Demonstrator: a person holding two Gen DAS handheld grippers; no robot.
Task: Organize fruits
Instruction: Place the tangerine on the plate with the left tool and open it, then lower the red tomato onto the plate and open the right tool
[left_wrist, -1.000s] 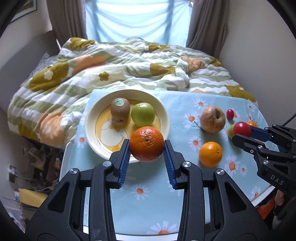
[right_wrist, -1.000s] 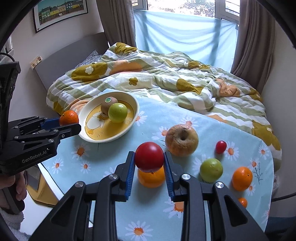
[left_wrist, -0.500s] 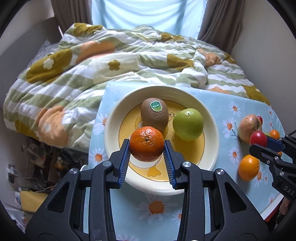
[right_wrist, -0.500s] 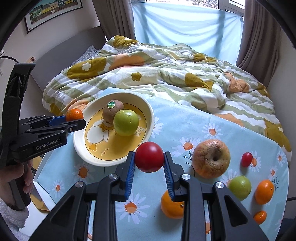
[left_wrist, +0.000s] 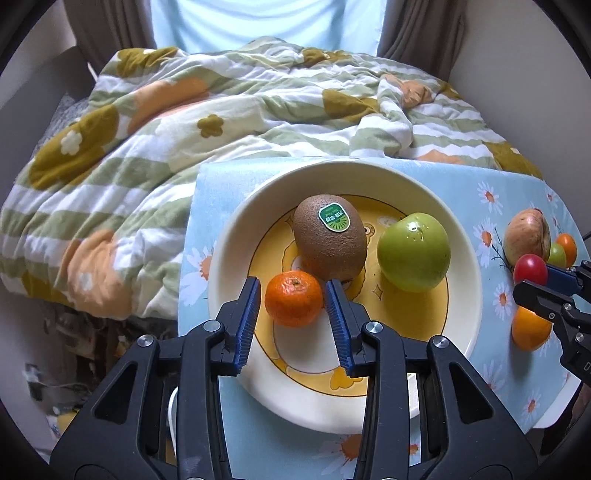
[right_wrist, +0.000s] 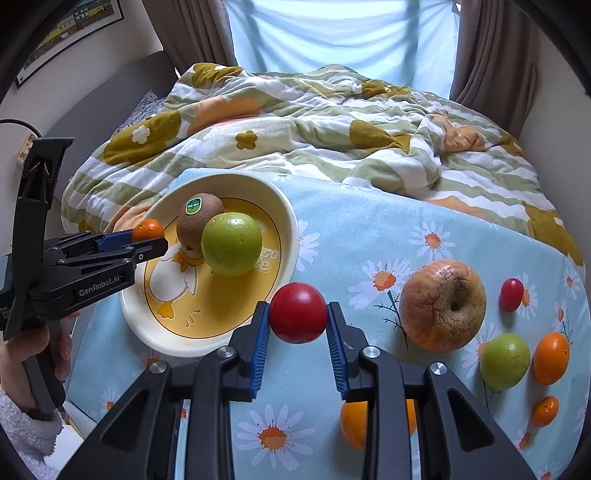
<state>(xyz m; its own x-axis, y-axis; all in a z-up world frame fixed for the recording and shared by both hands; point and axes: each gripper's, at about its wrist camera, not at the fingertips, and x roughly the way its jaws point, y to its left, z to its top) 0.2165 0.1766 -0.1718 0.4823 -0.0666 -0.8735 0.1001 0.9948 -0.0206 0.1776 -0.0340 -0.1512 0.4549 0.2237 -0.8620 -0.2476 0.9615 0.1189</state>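
Mandarin (left_wrist: 293, 299) is sitting between the blue pads of the left gripper (left_wrist: 291, 291), which is clamping it right at the fingertips. The hold is looking shallow in the left wrist view. It is hanging low over the plate (left_wrist: 221, 266), at about 9 o'clock from the plate's middle. The kiwi (left_wrist: 328, 240) is lying at 12 o'clock and the green apple (left_wrist: 413, 253) at 2 o'clock, both inside the plate and close beside each other.

Step in hand, as I am reading it, is placing the mandarin. Doing it well means lowering until it is resting on the plate floor and only then spreading the fingers, because a round fruit let go from above is going to roll. The kiwi is sitting just past the right finger, so backing out towards 6 o'clock is looking safer than pushing on.

Right gripper (right_wrist: 297, 306) is gripping a red fruit (right_wrist: 298, 313) firmly at its widest part. It is hovering over the tablecloth (right_wrist: 369, 236), just outside the plate rim at 4 o'clock in the right wrist view. I would be waiting for the left to clear, then dropping in at the bare 5 to 6 o'clock patch.

Loose fruit is lying on the cloth to the right: a wrinkled apple (right_wrist: 441, 304), a small red fruit (right_wrist: 511, 294), a green fruit (right_wrist: 504, 361) and an orange (right_wrist: 551, 358).
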